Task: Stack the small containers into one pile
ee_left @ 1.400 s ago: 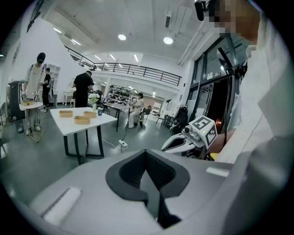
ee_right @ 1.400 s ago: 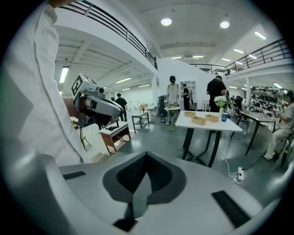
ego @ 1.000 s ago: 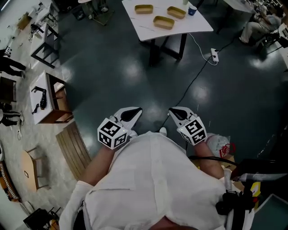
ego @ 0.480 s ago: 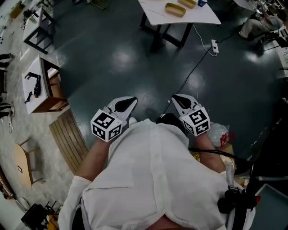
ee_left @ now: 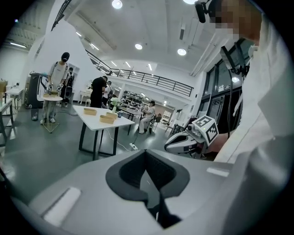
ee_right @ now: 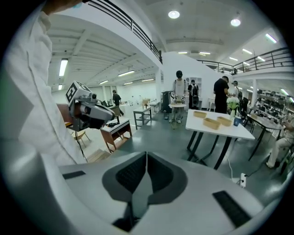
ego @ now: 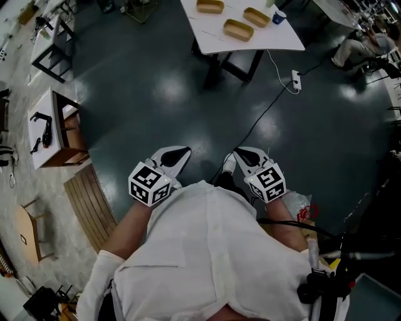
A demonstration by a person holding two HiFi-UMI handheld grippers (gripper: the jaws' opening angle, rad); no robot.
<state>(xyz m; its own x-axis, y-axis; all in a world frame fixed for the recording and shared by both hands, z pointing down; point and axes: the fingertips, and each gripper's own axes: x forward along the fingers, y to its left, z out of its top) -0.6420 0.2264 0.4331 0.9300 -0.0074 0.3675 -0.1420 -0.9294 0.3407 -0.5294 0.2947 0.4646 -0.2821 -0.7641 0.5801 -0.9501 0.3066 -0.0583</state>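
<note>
Tan containers (ego: 239,29) lie unstacked on white table (ego: 279,41), well apart from left gripper (ego: 180,152) and right gripper (ego: 240,154), both pinched closed and empty; floor cable (ego: 263,119) could trip the approach.

**Open floor between the tongs and the tabletop**

A wide stretch of dark floor (ego: 156,94) is lying bare on the near side of the tabletop (ego: 276,39). This is leaving the closed left tongs (ego: 186,151) and right tongs (ego: 237,152), both hanging well short of the tabletop, free room toward it. A black cable (ego: 263,119) is trailing over the floor from a white power strip (ego: 294,79) lying just beside the tabletop's right legs. On the tabletop, three small containers (ego: 239,29) and a blue cup (ego: 279,17) are taking up room apart from one another, with bare surface showing at its near-left corner. Well left of the tabletop, a side table (ego: 44,125) and a slatted wooden board (ego: 88,200) are bordering the floor. A seated person (ego: 354,50) is sitting to the tabletop's right.
</note>
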